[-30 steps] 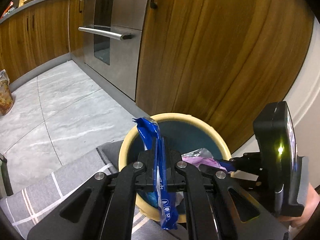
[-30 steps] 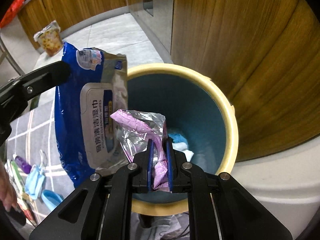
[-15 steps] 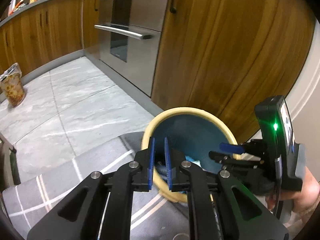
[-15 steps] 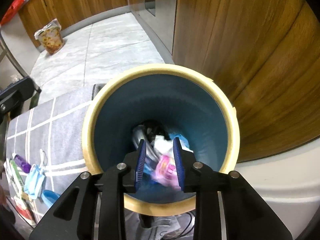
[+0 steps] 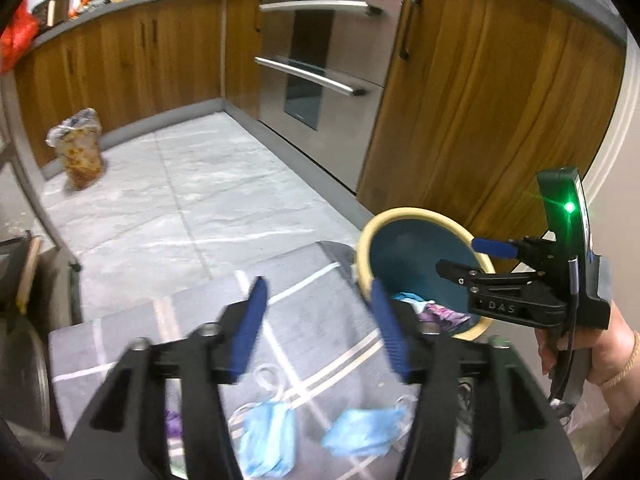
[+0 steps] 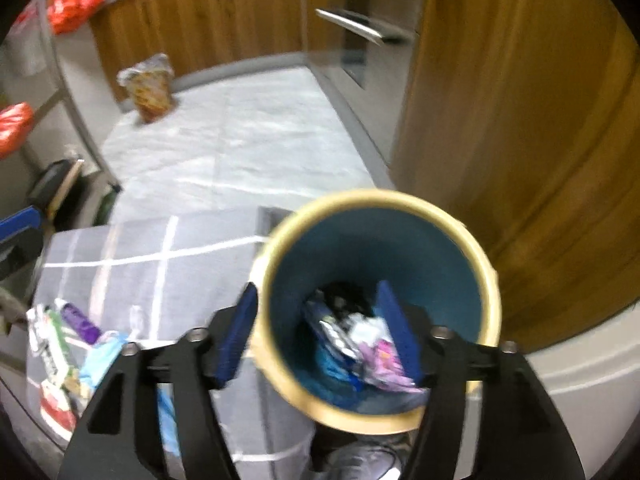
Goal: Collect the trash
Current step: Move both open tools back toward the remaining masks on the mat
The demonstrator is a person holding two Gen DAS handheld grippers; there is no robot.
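A blue bin with a cream rim [image 6: 490, 276] stands beside a grey checked cloth [image 6: 132, 240]; it also shows in the left wrist view [image 5: 400, 214]. Inside lie a blue wipes pack [image 6: 332, 344] and a pink wrapper [image 6: 386, 364]. My left gripper [image 5: 320, 320] is open and empty above the cloth, over two blue face masks [image 5: 266, 436] [image 5: 362, 428]. My right gripper [image 6: 320, 332] is open and empty, one finger outside the rim and one over the bin. It shows in the left wrist view [image 5: 468, 258].
More trash lies at the cloth's left end: a purple tube [image 6: 80, 318], a green-white packet [image 6: 52, 348] and a blue mask [image 6: 102, 356]. A filled plastic bag [image 5: 78, 152] stands on the tiled floor by wooden cabinets [image 5: 480, 112]. An oven [image 5: 316, 64] is behind.
Both grippers let go of their trash, the wipes pack and pink wrapper now in the bin, then opened wide and pulled up and back from the bin.
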